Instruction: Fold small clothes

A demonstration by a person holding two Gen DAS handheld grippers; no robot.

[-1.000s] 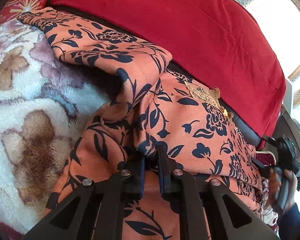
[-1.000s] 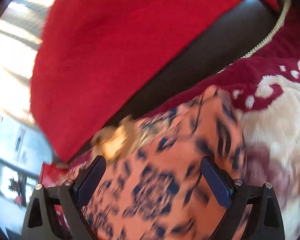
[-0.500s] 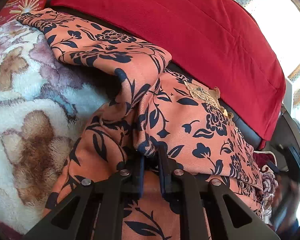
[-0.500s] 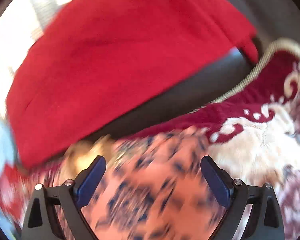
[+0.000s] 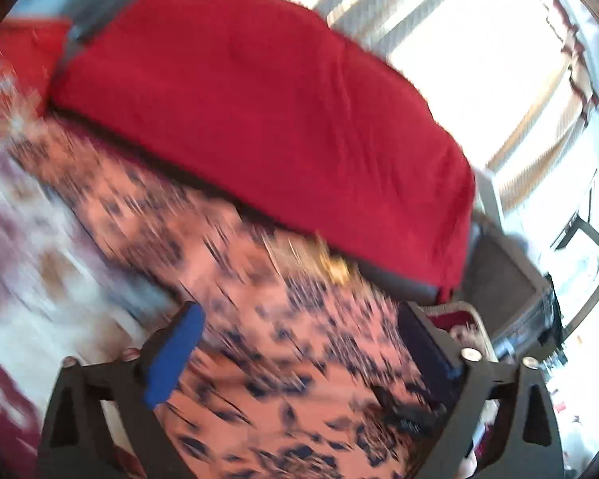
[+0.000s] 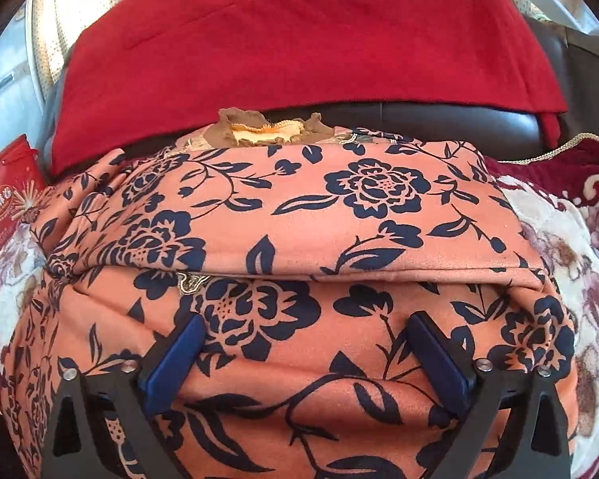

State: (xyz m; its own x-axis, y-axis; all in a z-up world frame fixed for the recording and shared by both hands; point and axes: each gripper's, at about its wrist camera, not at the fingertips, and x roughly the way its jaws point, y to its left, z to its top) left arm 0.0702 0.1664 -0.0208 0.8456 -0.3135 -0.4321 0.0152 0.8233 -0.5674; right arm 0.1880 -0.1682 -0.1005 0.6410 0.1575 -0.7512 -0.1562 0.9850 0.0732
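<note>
The orange-pink garment printed with dark navy flowers (image 6: 299, 215) is lying folded on a fleecy cream blanket with maroon and brown flower patterns (image 6: 559, 239), its folded upper layer ending in a straight edge across the middle of the right wrist view. The garment's frilled brown and yellow neckline (image 6: 271, 129) is sitting at the far edge of the blanket, just below a thick red cloth draped over a dark seat back (image 6: 299, 40). A red printed packet (image 6: 8, 195) is lying at the blanket's far left corner. The right gripper (image 6: 305, 353) is hovering over the near part of the garment, its blue-padded fingers (image 6: 171, 363) standing wide apart with nothing pinched between them. The left gripper (image 5: 299, 347) is showing in a heavily blurred view; its jaws have just been opening and are now spread wide above the garment (image 5: 291, 343), gripping nothing.
</note>
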